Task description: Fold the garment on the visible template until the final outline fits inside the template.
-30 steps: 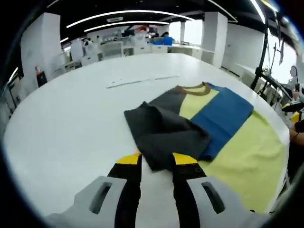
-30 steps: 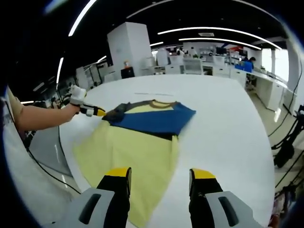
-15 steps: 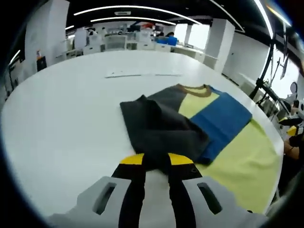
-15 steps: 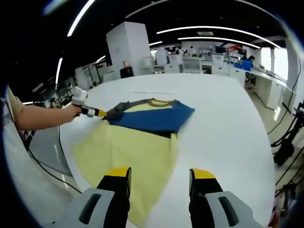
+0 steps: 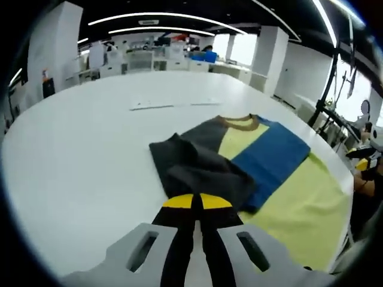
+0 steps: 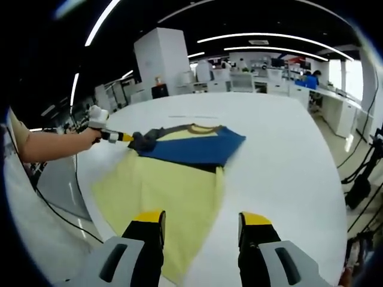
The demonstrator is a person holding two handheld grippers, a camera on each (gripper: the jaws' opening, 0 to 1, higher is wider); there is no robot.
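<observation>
A T-shirt with a yellow body [image 5: 299, 197] lies on the white table [image 5: 78, 155]. Its blue sleeve [image 5: 272, 152] is folded across the chest below the brown collar [image 5: 239, 120]. The dark grey sleeve [image 5: 197, 167] lies bunched towards me, and my left gripper [image 5: 197, 201] is shut on its near edge. In the right gripper view the same shirt [image 6: 173, 188] lies ahead, with the left gripper [image 6: 118, 137] in a person's hand at the grey sleeve [image 6: 143, 141]. My right gripper [image 6: 201, 220] hangs open over the shirt's hem, with nothing between its jaws.
A thin pale strip [image 5: 170, 105] lies on the table beyond the collar. The person's forearm [image 6: 48, 146] reaches in from the left. The table edge [image 6: 335, 239] curves past on the right, with cables and a stand [image 6: 359, 179] beyond. Office desks [image 6: 257, 81] stand behind.
My left gripper's jaws have shut on the edge of the dark grey sleeve, which has bunched up slightly. The right gripper has held still and open.
</observation>
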